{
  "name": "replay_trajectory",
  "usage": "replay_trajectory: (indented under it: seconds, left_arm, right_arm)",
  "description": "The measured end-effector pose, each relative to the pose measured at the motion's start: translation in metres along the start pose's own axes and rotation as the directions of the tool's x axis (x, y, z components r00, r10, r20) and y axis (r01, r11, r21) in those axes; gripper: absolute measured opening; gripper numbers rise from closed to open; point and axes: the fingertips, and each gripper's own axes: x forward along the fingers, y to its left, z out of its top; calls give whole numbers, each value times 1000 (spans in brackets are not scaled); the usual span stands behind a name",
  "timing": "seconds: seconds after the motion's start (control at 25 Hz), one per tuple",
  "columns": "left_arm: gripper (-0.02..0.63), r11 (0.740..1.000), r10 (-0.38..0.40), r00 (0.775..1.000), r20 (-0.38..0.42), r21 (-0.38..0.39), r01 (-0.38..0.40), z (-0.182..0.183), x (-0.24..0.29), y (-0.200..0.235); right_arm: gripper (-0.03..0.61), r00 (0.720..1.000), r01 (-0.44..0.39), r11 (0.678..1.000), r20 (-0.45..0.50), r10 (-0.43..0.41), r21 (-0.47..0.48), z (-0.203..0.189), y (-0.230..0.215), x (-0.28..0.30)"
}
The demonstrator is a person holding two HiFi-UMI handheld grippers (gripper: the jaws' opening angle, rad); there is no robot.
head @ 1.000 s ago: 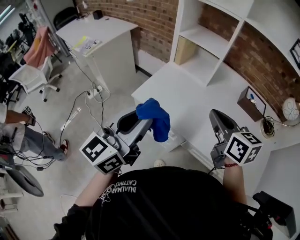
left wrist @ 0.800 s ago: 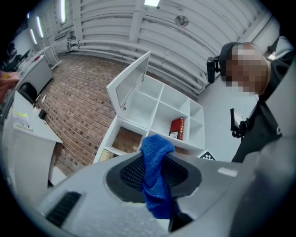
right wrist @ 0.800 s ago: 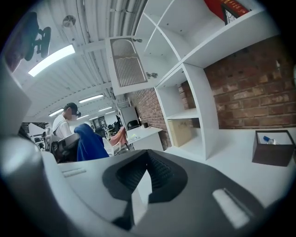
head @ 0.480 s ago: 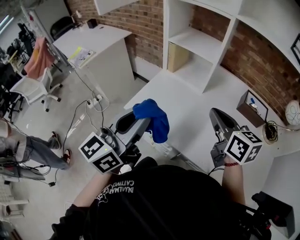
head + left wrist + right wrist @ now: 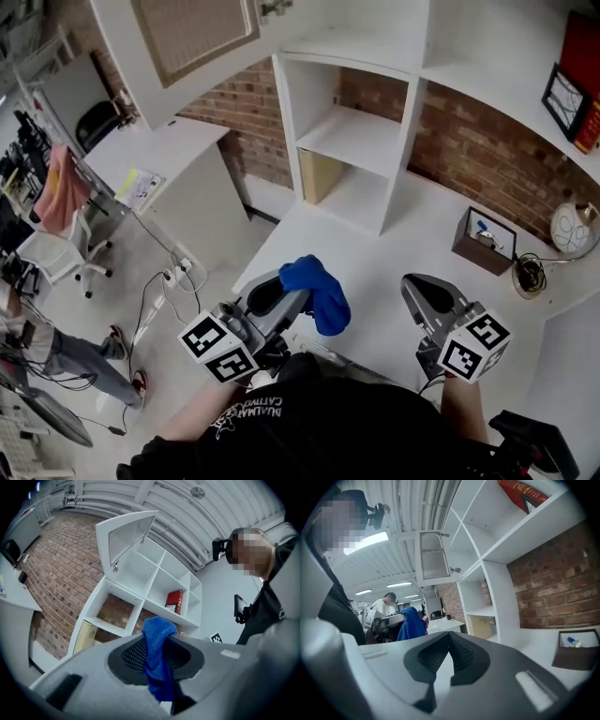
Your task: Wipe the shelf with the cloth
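The white table (image 5: 394,251) ran out from the brick wall, and on it stood the white shelf (image 5: 405,141), open compartments facing out. Down in the lowest left compartment, a tan box (image 5: 320,175) stood upright against the side panel. Out on the tabletop, a dark brown box (image 5: 483,241) sat near the wall with small items inside, a coil of black cable (image 5: 527,275) just beside it, and a pale round ball (image 5: 571,227) past that. Up on a higher shelf board were a red book (image 5: 583,42) and a framed picture (image 5: 568,94). Over to the left, a second white desk (image 5: 183,145) carried papers (image 5: 139,187).
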Motion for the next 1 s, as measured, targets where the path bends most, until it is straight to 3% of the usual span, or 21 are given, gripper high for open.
replay_trajectory:
  seconds: [0.08, 0.2, 0.4, 0.52, 0.68, 0.84, 0.92, 1.0]
  left_arm:
    - [81, 999, -32, 999, -3, -5, 32, 6, 14, 7]
    - [80, 996, -87, 996, 1, -5, 87, 20, 38, 17]
    - [83, 985, -152, 988, 32, 89, 149, 73, 73, 41]
    - [83, 964, -157, 986, 60, 226, 140, 122, 93, 52]
    - [83, 891, -132, 983, 128, 449, 62, 199, 131, 63]
    - [81, 865, -163, 964, 209, 500, 38, 273, 177, 62]
    - [80, 865, -170, 958, 231, 501, 33, 303, 200, 62]
    - [80, 876, -165, 955, 245, 481, 28, 328, 221, 66]
  right_arm:
    - [9, 999, 50, 998, -12, -50, 28, 0, -13, -3]
    - [9, 998, 61, 997, -3, -61, 48, 9, -19, -6]
    - [9, 981, 191, 981, 26, -192, 42, 34, -41, -5]
    - [9, 960, 271, 958, 48, -277, 98, 44, -53, -9]
    - [9, 926, 363, 925, 66, -371, 109, 54, -62, -19]
    - [9, 887, 443, 887, 83, -455, 129, 59, -66, -38]
    - [9, 869, 475, 869, 83, -488, 139, 59, -65, -49]
    - [9, 868, 476, 869, 84, -489, 138, 62, -61, -55]
